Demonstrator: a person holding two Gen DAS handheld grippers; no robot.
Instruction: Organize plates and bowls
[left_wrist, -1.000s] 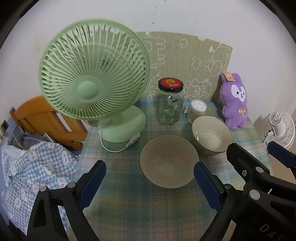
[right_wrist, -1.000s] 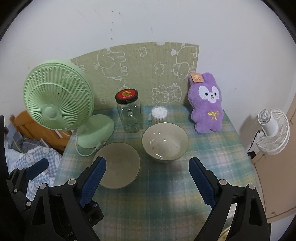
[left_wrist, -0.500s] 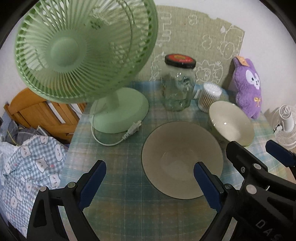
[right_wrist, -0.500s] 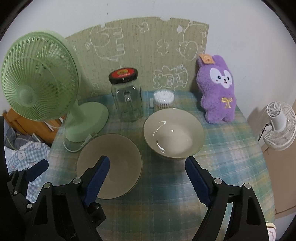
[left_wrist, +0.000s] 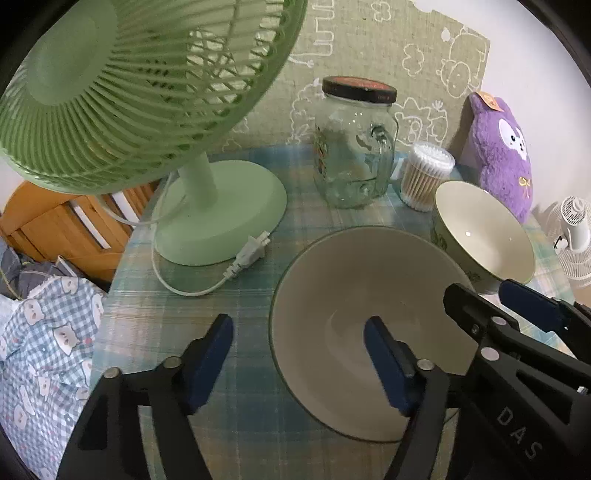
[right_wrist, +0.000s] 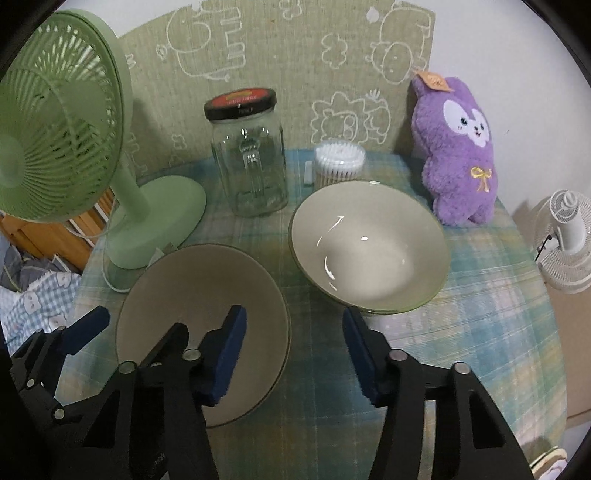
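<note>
Left gripper (left_wrist: 295, 354) straddles the matte bowl's (left_wrist: 354, 280) rim, fingers closing, not pinching. Right gripper (right_wrist: 291, 350), half-open, nears the glossy bowl (right_wrist: 369, 251); seat rims deep before squeezing

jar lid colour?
The glass jar's lid is black-rimmed with a red top; the right wrist view shows it best.

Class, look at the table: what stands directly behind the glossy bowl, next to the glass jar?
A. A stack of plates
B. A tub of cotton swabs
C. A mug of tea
B: the tub of cotton swabs stands behind the glossy bowl, beside the glass jar.
</note>
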